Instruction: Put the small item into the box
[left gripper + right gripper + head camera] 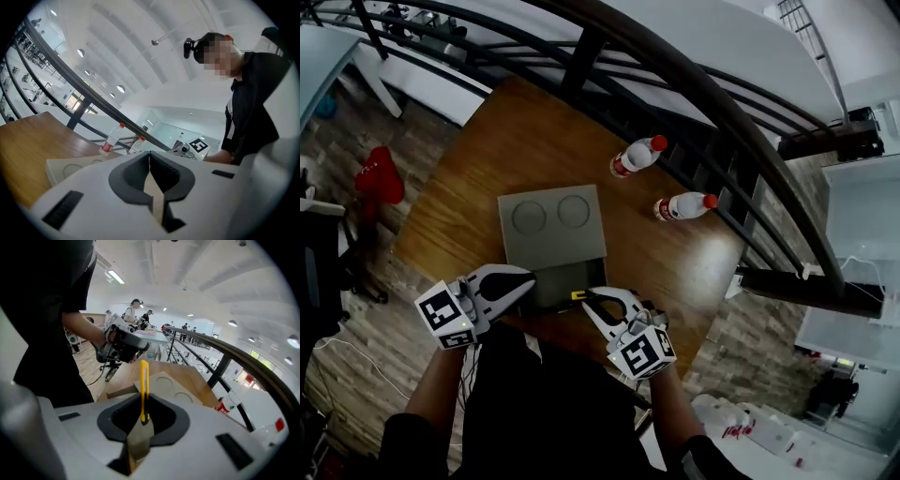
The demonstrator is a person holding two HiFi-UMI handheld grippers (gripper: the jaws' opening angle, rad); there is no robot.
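A grey box (pixel 551 225) lies on the wooden table (pixel 487 159), its lid with two round marks folded back flat. The dark open compartment (pixel 555 285) is at the near edge. My right gripper (pixel 592 298) is shut on a thin yellow item (pixel 578 294) just right of that opening. In the right gripper view the yellow item (pixel 144 385) stands up between the shut jaws of my right gripper (pixel 143 416), with the box (pixel 173 390) beyond. My left gripper (pixel 523 285) is at the opening's left side. In the left gripper view, the left gripper (pixel 150 164) is shut and empty.
Two clear bottles with red caps (pixel 636 156) (pixel 684 205) lie on the table's far right. A dark curved railing (pixel 694 94) runs behind the table. A red object (pixel 380 178) is on the floor at left. People stand far off in the right gripper view.
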